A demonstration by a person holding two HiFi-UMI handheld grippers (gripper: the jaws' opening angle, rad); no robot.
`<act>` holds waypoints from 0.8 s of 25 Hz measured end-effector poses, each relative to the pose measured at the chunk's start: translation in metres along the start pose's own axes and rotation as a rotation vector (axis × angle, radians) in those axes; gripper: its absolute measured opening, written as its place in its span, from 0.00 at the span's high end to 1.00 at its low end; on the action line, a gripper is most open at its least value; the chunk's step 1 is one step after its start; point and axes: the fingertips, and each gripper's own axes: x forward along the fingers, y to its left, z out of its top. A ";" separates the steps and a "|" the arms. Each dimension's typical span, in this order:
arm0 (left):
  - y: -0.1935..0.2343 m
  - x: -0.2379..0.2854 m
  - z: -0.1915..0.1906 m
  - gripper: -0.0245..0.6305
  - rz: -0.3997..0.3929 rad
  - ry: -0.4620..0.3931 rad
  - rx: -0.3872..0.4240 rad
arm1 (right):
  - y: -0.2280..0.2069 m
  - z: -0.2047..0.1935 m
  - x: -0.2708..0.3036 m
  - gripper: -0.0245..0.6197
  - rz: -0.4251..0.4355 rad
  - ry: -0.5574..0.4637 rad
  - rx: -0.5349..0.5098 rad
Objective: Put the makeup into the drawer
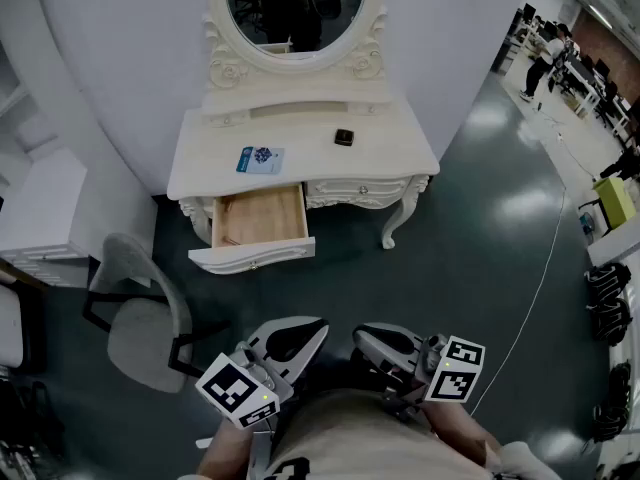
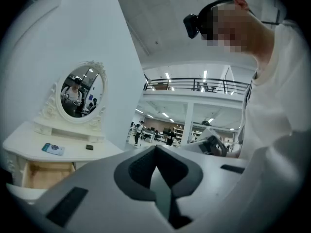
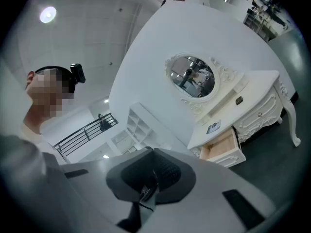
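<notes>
Well ahead of both grippers, against a curved white wall, a cream dressing table [image 1: 390, 150] is standing, with an oval mirror [image 1: 295, 8] rising from its back edge. Off to the left of the left gripper, and nearer to it than the table, a grey chair [image 1: 140, 333] is sitting on the dark floor. Straight ahead of the left gripper, the table's left drawer [image 1: 262, 218] is hanging pulled out, its bare wooden bottom showing.

The left gripper [image 1: 300, 336] and the right gripper [image 1: 378, 343] are being held side by side close to the person's body. Both are pointing level toward the table and are well apart from it. The left gripper's jaws are resting together, the dark pads meeting with nothing between them. The right gripper's jaws are likewise sitting fully closed on nothing.

The makeup is lying on the tabletop, beyond the open drawer as seen from the grippers. A blue and white packet [image 1: 260, 159] is lying just behind the drawer, ahead of the left gripper. A small dark case [image 1: 344, 137] is lying further right and further back, roughly ahead of the right gripper. Both items are well apart from either gripper.
</notes>
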 end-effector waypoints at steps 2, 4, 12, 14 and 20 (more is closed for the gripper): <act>-0.009 0.003 0.016 0.88 -0.066 -0.059 -0.084 | 0.007 -0.003 0.006 0.92 0.013 0.018 -0.006; -0.015 0.005 0.030 0.88 -0.099 -0.091 -0.102 | 0.015 -0.008 0.013 0.92 0.032 0.044 -0.026; -0.005 -0.006 0.021 0.88 -0.028 -0.046 -0.051 | 0.017 -0.010 0.021 0.92 0.037 0.070 -0.042; -0.002 -0.003 0.020 0.88 -0.021 -0.043 -0.063 | 0.013 -0.005 0.017 0.92 0.028 0.052 -0.034; -0.004 0.017 0.009 0.88 -0.055 0.000 -0.066 | -0.005 -0.001 0.014 0.92 -0.003 0.094 -0.103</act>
